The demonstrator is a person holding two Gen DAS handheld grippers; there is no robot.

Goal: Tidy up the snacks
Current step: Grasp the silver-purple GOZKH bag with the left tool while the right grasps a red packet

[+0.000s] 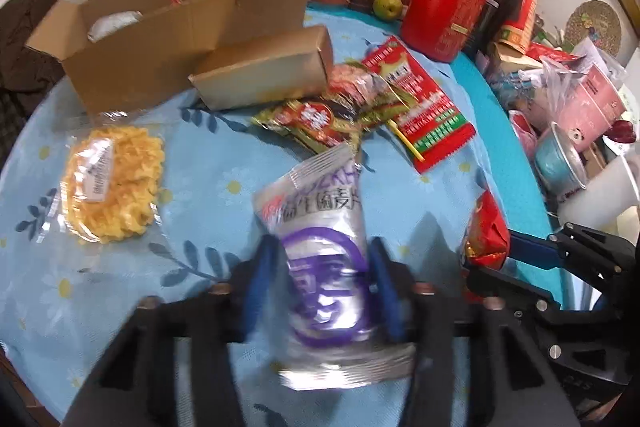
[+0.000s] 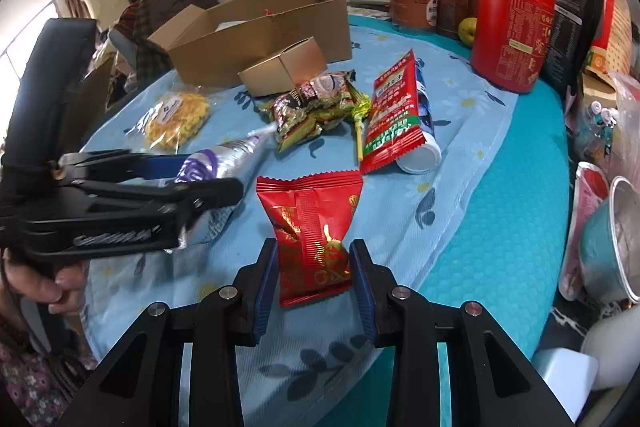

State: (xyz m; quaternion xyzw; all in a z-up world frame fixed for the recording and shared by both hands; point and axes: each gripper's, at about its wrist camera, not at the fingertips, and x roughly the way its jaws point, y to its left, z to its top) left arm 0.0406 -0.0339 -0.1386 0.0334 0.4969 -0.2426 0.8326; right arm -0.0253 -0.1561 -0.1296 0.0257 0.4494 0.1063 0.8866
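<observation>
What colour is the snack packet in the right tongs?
Red with gold print: the snack packet shows best in the right wrist view.

Silver-purple packet (image 1: 320, 239) and red packet (image 2: 316, 235), each pinched above tablecloth.

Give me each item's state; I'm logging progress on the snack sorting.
Left gripper: shut on silver packet.
Right gripper: shut on red packet.
Big box: open, flaps up.
Small box: closed, on its side.
Red tin: lidded, upright.
Noodle bag: sealed, flat.

Silver packet (image 1: 320, 267) motion-blurred
</observation>
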